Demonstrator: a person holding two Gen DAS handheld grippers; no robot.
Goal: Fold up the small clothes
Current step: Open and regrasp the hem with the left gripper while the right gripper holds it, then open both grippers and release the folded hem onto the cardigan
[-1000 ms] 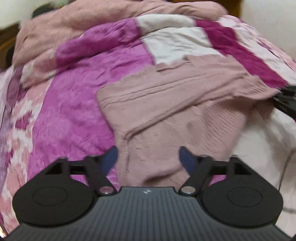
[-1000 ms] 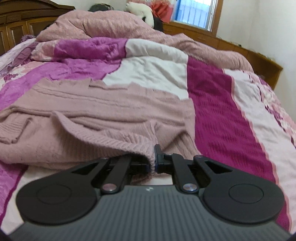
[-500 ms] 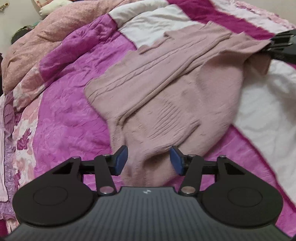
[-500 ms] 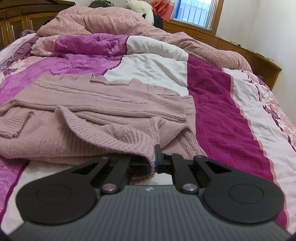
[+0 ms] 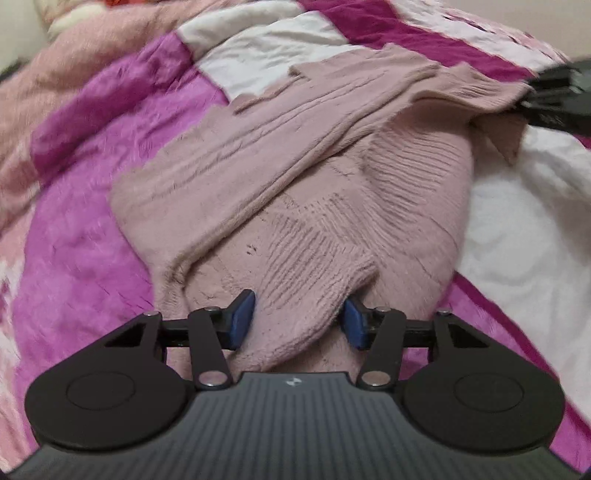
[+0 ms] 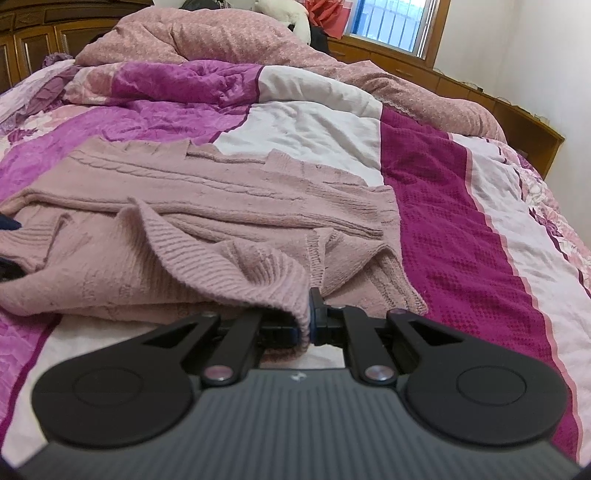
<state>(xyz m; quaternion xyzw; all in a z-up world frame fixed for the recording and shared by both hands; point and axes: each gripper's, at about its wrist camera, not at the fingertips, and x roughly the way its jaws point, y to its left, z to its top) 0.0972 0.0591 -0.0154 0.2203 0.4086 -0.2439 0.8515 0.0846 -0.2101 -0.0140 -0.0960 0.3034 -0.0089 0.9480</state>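
Sweater (image 5: 303, 192), dusty pink ribbed knit, is lying rumpled, right gripper (image 6: 309, 317) pinching its edge, left gripper (image 5: 297, 321) gaping around a fold.

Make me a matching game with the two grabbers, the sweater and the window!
Things:
1. left gripper
2. right gripper
3. pink sweater
4. window

States or places:
A. far back, past the end of the bed
B. open, blue pads either side of a knit fold
C. lying spread across the quilt
D. shut on a ribbed edge

Pairs: 1-B, 2-D, 3-C, 4-A
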